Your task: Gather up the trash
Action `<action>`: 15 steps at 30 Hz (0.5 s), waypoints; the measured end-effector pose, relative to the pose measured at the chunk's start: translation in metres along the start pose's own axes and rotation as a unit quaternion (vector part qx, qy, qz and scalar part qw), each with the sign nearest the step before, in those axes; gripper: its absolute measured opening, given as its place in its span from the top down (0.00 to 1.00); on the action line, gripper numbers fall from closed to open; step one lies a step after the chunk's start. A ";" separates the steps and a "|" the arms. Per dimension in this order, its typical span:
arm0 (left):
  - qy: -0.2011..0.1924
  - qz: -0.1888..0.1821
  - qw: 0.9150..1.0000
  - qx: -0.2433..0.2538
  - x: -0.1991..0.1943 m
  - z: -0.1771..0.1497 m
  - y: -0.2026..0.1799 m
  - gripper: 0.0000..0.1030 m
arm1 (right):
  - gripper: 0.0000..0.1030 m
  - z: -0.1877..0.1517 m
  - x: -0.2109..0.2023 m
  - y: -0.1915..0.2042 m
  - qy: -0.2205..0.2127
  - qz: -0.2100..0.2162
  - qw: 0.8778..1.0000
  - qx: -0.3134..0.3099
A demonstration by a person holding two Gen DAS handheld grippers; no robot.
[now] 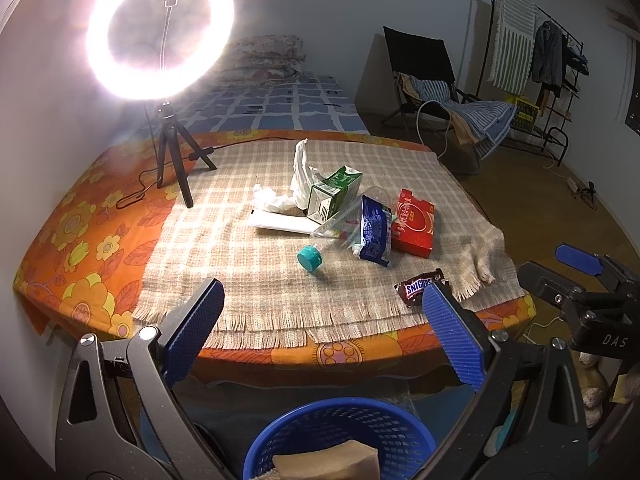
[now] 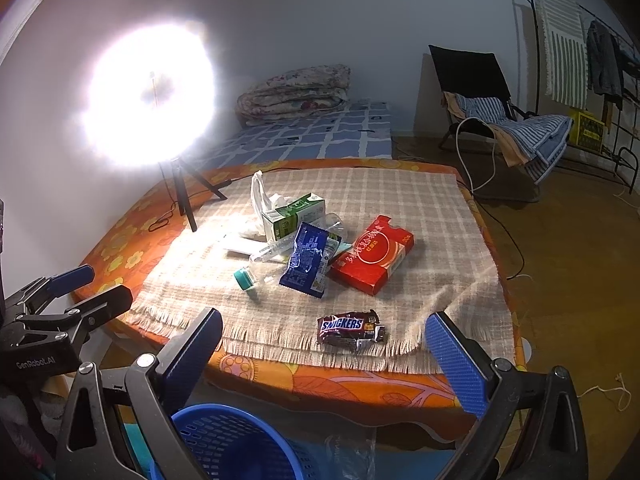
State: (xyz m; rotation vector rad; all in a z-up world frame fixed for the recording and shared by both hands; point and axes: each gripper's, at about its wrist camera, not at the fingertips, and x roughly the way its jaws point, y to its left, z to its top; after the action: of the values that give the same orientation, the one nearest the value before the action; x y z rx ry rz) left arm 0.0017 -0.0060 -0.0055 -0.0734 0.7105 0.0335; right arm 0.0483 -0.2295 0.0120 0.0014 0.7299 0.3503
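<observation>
Brown Snickers wrapper (image 2: pixel 352 330) lies alone at checked cloth's (image 2: pixel 400 208) fringed near edge; left view alone shows tan sponge (image 1: pixel 326 462) inside blue mesh basket (image 1: pixel 340 436) below; left gripper (image 1: pixel 324 336) and right gripper (image 2: pixel 324 364) both spread wide, empty.

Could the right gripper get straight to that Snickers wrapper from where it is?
Probably yes. The right gripper is open and empty, and the Snickers wrapper lies alone near the cloth's front fringe, apart from the pile, with nothing visible between them.
</observation>
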 end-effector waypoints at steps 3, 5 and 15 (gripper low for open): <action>0.002 0.000 1.000 -0.001 0.002 -0.003 -0.002 0.01 | 0.00 0.000 -0.001 0.000 0.001 -0.003 1.000 0.000; 0.001 -0.001 1.000 -0.001 0.002 -0.003 -0.002 0.01 | 0.01 0.000 0.000 0.000 0.001 -0.004 1.000 0.001; 0.002 -0.001 1.000 -0.001 0.002 -0.003 -0.002 0.01 | 0.00 0.001 0.000 0.000 0.003 -0.019 1.000 0.002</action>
State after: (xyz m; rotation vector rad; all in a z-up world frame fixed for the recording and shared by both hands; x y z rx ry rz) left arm 0.0014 -0.0078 -0.0091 -0.0756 0.7148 0.0328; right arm 0.0493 -0.2296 0.0131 -0.0094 0.7365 0.3118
